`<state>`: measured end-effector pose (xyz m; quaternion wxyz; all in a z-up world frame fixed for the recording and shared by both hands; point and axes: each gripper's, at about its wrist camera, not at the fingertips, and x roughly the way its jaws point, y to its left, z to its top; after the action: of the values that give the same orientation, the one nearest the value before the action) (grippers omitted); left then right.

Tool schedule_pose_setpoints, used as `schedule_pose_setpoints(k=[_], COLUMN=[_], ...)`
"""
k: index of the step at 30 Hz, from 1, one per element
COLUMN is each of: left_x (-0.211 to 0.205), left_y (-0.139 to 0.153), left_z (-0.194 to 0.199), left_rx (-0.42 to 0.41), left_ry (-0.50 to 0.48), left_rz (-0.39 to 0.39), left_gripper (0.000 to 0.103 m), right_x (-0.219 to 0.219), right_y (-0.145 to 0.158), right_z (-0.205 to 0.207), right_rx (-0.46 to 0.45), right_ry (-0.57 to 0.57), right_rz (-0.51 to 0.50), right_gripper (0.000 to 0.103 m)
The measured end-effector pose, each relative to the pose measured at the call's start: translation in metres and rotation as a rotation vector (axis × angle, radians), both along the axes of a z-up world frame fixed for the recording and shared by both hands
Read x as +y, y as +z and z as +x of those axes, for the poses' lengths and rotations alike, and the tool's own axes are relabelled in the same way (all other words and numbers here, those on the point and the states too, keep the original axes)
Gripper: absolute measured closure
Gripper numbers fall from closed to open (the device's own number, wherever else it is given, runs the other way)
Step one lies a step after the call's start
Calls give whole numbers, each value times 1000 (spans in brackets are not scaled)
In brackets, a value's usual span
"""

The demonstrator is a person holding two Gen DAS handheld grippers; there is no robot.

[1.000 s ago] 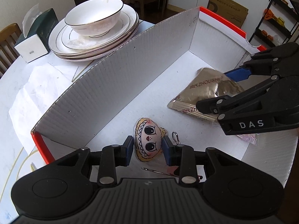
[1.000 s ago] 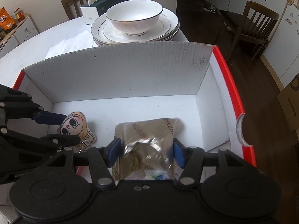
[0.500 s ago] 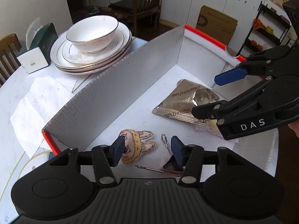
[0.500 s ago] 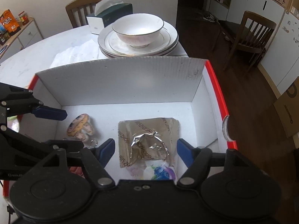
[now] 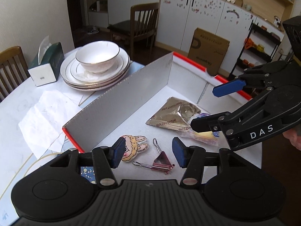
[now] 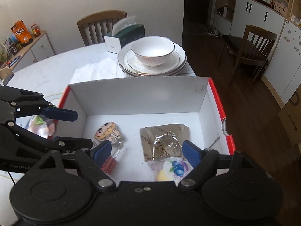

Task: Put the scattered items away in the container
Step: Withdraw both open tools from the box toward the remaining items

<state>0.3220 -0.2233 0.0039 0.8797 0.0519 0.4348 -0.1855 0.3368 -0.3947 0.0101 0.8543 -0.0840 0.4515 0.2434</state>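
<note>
A white cardboard box with a red rim (image 5: 120, 101) (image 6: 139, 98) stands on the table. On its floor lie a doll-face charm (image 5: 134, 146) (image 6: 107, 132), a pink binder clip (image 5: 161, 162) (image 6: 109, 163), a brown foil packet (image 5: 169, 116) (image 6: 163, 137) and a small blueberry-print packet (image 5: 201, 137) (image 6: 173, 169). My left gripper (image 5: 148, 153) (image 6: 80, 130) hovers open above the charm and the clip, holding nothing. Above the foil packet is my right gripper (image 6: 146, 153) (image 5: 214, 107), its jaws opening and nothing between them.
Stacked plates with a bowl on top (image 5: 97, 64) (image 6: 152, 54) stand just behind the box. A tissue box (image 5: 49, 66) and a crumpled white paper (image 5: 45, 111) lie beside them. A colourful packet (image 6: 41, 126) shows outside the box's left wall. Wooden chairs surround the table.
Both grippers have lifted up out of the box. The left one let go of the doll-face charm, the right one let go of the foil packet; both now lie on the floor of the box.
</note>
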Motion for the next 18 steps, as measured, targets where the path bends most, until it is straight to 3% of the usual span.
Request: schedule_pose_setpoints(k=[12, 15, 18], left_x=[17, 25, 35], left_y=[23, 26, 30], left_z=[-42, -53, -64], left_rx=[-95, -115, -130], left_ry=[-6, -2, 5], left_rz=[-39, -48, -63], left_gripper=[49, 42, 41], right_x=[6, 8, 11], right_y=[23, 27, 32], right_z=[-39, -48, -58], right_rx=[-56, -68, -81], right_ry=[-15, -23, -26], right_rz=[47, 59, 67], right_gripper=[15, 14, 13])
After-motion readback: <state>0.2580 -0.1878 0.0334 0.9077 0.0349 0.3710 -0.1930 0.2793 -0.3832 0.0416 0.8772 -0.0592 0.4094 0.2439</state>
